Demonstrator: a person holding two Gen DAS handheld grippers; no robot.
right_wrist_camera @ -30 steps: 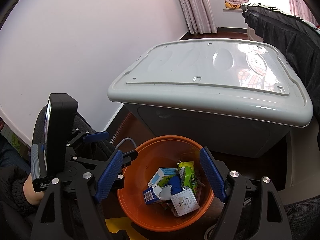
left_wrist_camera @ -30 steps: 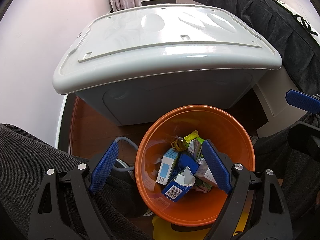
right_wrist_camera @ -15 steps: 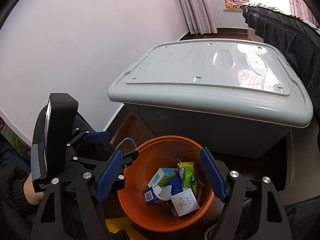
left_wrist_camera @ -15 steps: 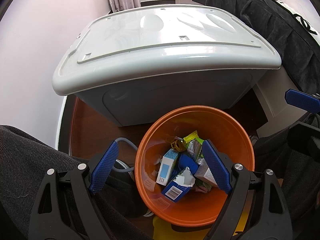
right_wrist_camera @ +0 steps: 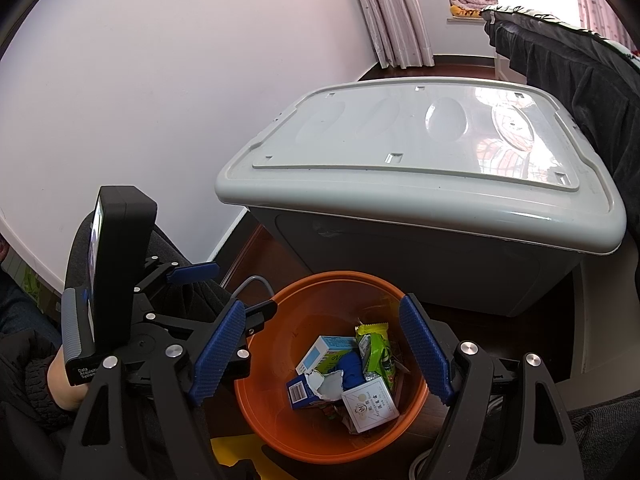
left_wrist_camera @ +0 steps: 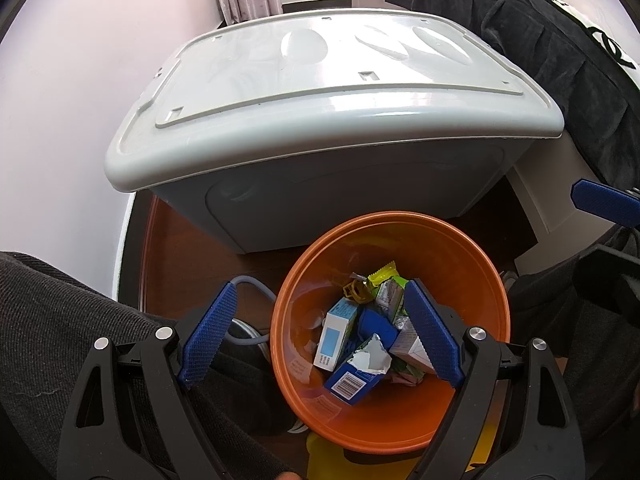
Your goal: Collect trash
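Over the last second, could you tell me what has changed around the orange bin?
Nothing has visibly changed. Both grippers, left and right, still hang open and empty above the orange bin, and the cartons and wrappers inside lie as before. The grey storage box stays shut.

Below my blue-padded black left gripper [left_wrist_camera: 320, 336] I see a round orange plastic bin [left_wrist_camera: 472, 264] holding a torn blue barcoded carton [left_wrist_camera: 354, 380] and a yellow-green wrapper [left_wrist_camera: 386, 278], beyond it a pale grey plastic lidded box [left_wrist_camera: 320, 92].
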